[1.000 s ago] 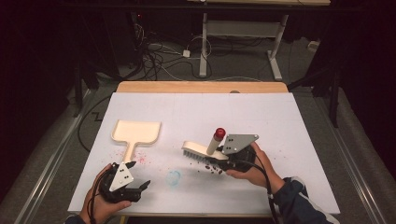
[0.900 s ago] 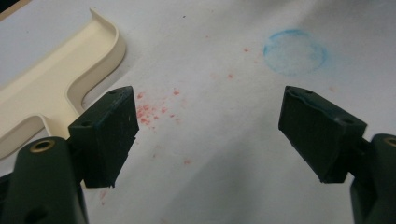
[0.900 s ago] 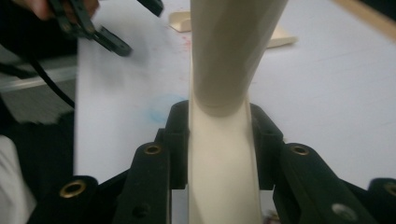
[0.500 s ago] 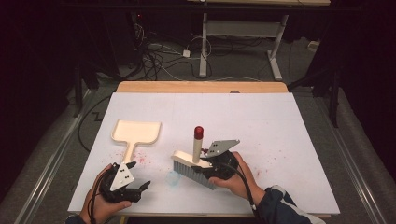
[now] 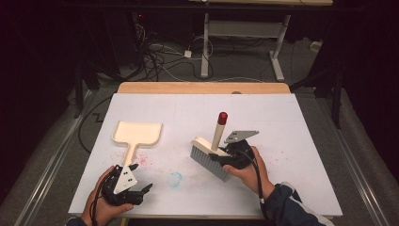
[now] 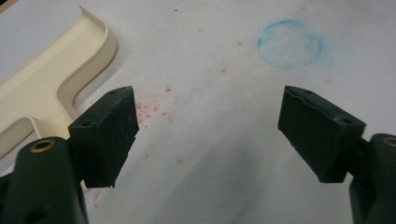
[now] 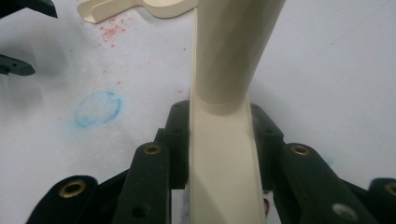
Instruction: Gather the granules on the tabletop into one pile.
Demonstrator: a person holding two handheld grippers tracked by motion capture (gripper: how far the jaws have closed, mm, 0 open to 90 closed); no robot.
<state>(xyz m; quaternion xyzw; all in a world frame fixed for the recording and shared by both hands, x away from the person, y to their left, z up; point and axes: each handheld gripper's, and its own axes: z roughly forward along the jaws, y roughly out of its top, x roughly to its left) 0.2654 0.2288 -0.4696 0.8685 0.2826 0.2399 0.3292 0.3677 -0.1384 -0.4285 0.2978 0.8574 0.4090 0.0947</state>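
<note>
A cream brush with grey bristles and a red-tipped handle stands tilted on the white table, handle up. My right gripper is shut on its back; in the right gripper view the jaws clamp the brush from both sides. A cream dustpan lies flat at the left, handle toward me. My left gripper rests open beside the end of that handle, nothing between its fingers. The dustpan lies left of its jaws. Red crumbs are scattered near the dustpan handle.
A smudged blue chalk circle marks the white sheet between the grippers. It is the blue circle ahead of the left jaws. A wooden table edge runs along the back, with cables and desk legs on the floor beyond.
The right gripper swept the brush left and toward me, then drew it back right with the handle more upright. The left gripper has stayed put and open.
</note>
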